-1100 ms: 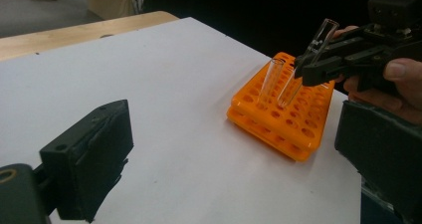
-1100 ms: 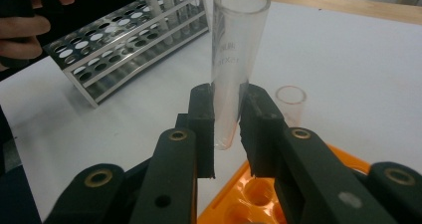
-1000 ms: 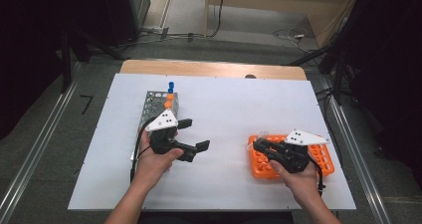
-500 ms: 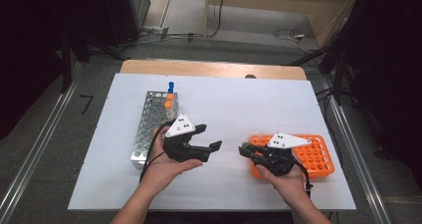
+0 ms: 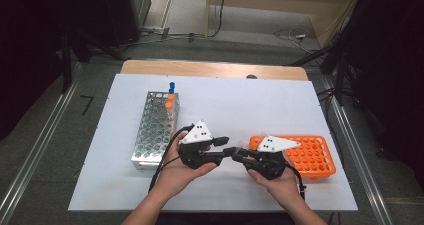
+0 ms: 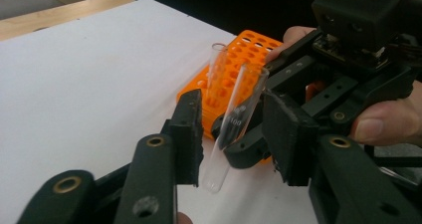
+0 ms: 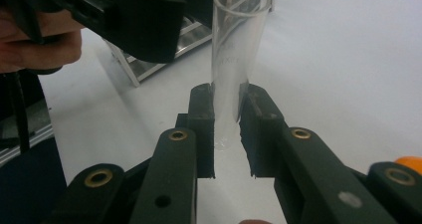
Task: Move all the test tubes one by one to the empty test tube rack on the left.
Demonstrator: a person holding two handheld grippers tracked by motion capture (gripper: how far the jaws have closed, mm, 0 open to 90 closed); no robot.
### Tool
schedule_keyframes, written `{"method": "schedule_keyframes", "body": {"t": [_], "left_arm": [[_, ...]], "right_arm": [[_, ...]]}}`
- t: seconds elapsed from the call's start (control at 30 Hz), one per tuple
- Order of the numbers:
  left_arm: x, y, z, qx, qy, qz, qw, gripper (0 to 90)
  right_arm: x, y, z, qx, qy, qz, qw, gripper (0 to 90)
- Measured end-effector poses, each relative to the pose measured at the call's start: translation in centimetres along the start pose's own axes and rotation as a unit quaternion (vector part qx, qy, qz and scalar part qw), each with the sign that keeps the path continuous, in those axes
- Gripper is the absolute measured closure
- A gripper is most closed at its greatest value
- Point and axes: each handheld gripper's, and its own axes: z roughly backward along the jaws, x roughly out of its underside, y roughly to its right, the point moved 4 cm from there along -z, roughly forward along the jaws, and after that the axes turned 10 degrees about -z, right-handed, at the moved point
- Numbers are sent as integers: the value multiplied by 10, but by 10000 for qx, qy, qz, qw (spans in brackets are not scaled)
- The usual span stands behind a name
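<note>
– One clear test tube, open mouth up, round end down, leaning a little. It hangs over the white table, just beside the near-left corner of the orange rack. Your right gripper has it: both pads are pressed on the lower wall.

– And my left?

– Your left gripper has come in from the other side. Its jaws have just been closing and the tube stands between them. The near pad is about at the glassy wall and the far pad is a sliver off. Not a grip yet, by my reading.

– How will it handle?

– Light, likely. Stiff, thin-walled, smooth. Expect it to slip or pivot on flat pads, and if it is glass it may crack under a hard squeeze or a knock. I cannot tell glass from plastic here.

– Where do I take it?

– Mid-body, above the right pads and below the rim, with the pads square across the round. Stay off the lip and the curved bottom, because both will squirt out. Close gently, and keep the right clamped until the left bears on both sides.

– Anything around it?

– A second tube stands in the orange rack right behind, so mind it. The metal rack lies well off to your left.
</note>
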Motion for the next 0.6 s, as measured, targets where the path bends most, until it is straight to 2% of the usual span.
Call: {"method": "schedule_keyframes", "body": {"t": [0.13,0.23,0.33,0.6], "left_arm": [[0,4,-7,126,-63,-2,9999,649],[0,6,-13,73,-147,-65,9998,670],[0,6,-17,91,-139,1,9999,698],[0,5,-17,-5,-129,-84,9999,737]], "right_arm": [[1,-4,-3,-61,-47,50,10000,739],[1,-5,-4,-89,-72,55,9999,739],[2,-7,-5,-114,-86,69,9999,739],[2,-6,-5,-205,-115,16,9997,738]]}}
